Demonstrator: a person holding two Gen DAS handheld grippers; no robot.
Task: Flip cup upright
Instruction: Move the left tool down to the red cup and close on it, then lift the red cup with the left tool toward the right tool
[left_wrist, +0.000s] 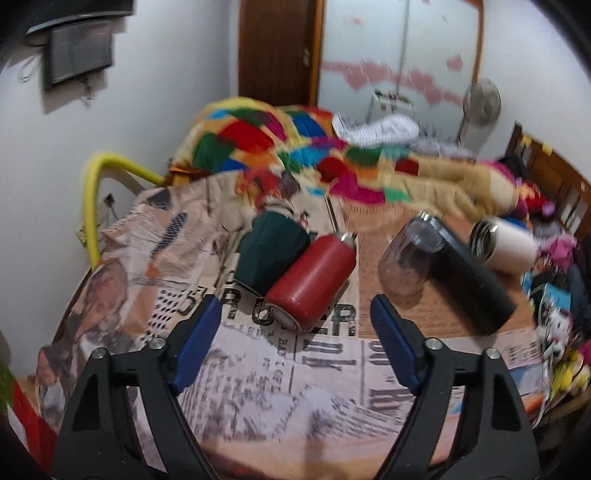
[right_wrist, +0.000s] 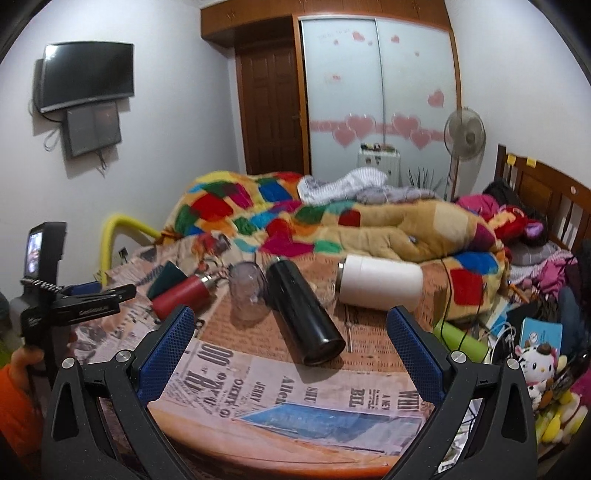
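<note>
Several cups lie on their sides on a newspaper-covered table (left_wrist: 295, 387): a dark green cup (left_wrist: 271, 254), a red bottle (left_wrist: 312, 280), a black bottle (left_wrist: 467, 277) and a white bottle (left_wrist: 506, 242). A clear plastic cup (left_wrist: 406, 264) stands mouth down. My left gripper (left_wrist: 295, 328) is open and empty, just short of the red bottle's base. My right gripper (right_wrist: 291, 336) is open and empty, its jaws either side of the black bottle's (right_wrist: 304, 314) base. The right wrist view also shows the red bottle (right_wrist: 179, 295), clear cup (right_wrist: 247, 291), white bottle (right_wrist: 380, 282) and the left gripper's body (right_wrist: 85, 299).
A bed with a colourful patchwork quilt (right_wrist: 295, 218) lies behind the table. A yellow chair back (left_wrist: 96, 192) stands at the left. Toys and clutter (right_wrist: 535, 362) crowd the right side. A green tube (right_wrist: 461, 339) lies at the table's right edge.
</note>
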